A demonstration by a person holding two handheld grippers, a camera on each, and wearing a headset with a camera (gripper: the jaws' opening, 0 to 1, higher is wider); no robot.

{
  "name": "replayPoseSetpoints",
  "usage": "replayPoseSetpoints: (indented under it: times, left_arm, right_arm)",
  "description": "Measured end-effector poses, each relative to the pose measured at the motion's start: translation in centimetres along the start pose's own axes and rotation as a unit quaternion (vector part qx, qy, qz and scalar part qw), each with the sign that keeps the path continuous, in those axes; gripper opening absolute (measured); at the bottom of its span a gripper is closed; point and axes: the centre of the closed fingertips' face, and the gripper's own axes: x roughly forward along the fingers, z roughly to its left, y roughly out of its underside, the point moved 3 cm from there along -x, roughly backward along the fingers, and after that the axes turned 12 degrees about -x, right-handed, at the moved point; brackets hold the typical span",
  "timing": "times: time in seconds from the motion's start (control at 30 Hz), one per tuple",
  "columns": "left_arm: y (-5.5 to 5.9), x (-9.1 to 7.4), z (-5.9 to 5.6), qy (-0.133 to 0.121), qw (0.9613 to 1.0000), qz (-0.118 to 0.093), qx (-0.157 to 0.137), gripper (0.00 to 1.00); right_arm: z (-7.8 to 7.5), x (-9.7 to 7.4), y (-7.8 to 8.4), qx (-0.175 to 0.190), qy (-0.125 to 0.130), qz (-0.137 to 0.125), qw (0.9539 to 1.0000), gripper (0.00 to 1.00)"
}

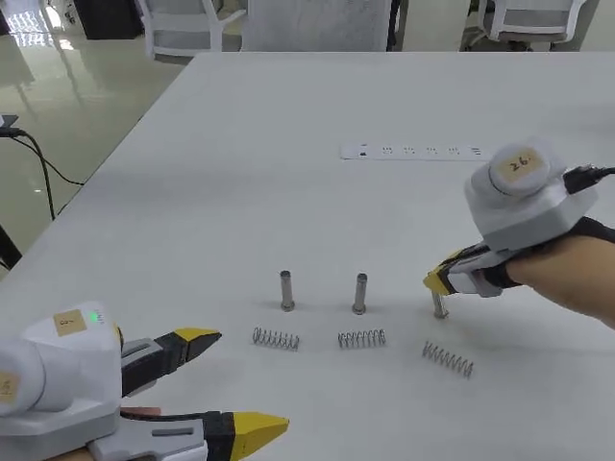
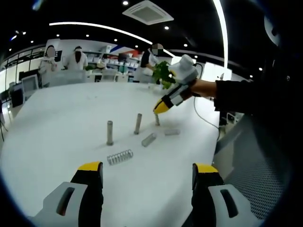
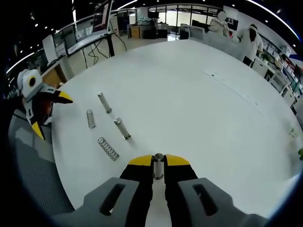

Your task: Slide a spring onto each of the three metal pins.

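Three metal pins stand upright in a row on the white table: left pin [image 1: 286, 290], middle pin [image 1: 360, 293], right pin [image 1: 439, 306]. A spring lies in front of each: left spring [image 1: 276, 338], middle spring [image 1: 361, 338], right spring [image 1: 448, 359]. My right gripper [image 1: 437, 281] is shut on the right pin [image 3: 158, 165], which shows between its yellow tips. My left gripper [image 1: 231, 379] hovers open at the near left, short of the left spring [image 2: 120, 157], with nothing between its fingers.
A white power strip [image 1: 413, 152] lies farther back on the table [image 1: 288, 144]. Office chairs [image 1: 187, 29] stand beyond the far edge. The table's left edge runs diagonally, with a cable [image 1: 38, 168] on the floor beside it.
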Motion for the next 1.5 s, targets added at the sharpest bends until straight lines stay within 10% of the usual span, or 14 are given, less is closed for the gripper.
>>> replayPoseSetpoints:
  times: [1.5]
  left_arm:
    - [-0.05,0.10,-0.57,0.002,1.0000,0.004,0.008,0.73]
  right_arm:
    - [0.33,-0.61,1.00,-0.024,-0.005,-0.008,0.9997,0.05]
